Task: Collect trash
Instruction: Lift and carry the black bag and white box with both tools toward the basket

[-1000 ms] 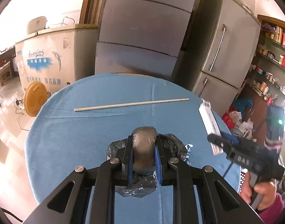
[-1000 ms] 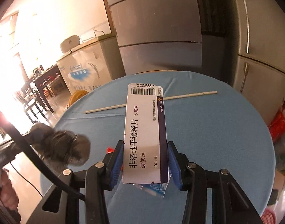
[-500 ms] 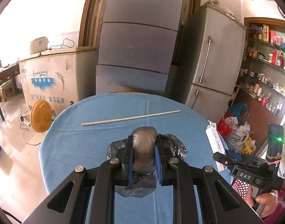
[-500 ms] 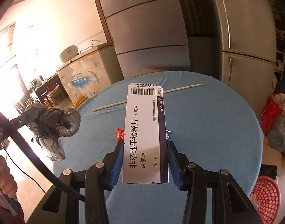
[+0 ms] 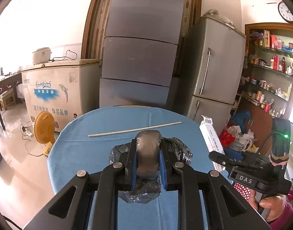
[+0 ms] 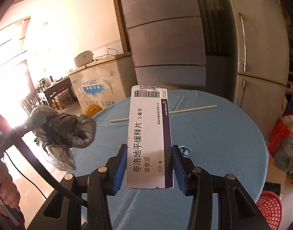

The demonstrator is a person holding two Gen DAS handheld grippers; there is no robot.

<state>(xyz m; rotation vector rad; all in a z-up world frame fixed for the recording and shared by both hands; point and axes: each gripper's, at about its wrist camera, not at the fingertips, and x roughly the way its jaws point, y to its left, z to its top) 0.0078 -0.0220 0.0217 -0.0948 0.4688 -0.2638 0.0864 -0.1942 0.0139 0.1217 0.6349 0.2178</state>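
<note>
My left gripper (image 5: 147, 160) pinches the crumpled black bag (image 5: 149, 153) — soft, light, slippery film. My right gripper (image 6: 149, 165) clamps the medicine box (image 6: 149, 138) by its long sides — stiff, crushable card, raised above the worktop (image 6: 213, 134).

Daylit room, blown out on the left

Strong glare whitens the left side in both fisheye views; the refrigerator (image 6: 261, 57) side of the right wrist view is dim and slightly smeared, and straight lines bow toward dark vignetted corners.
</note>
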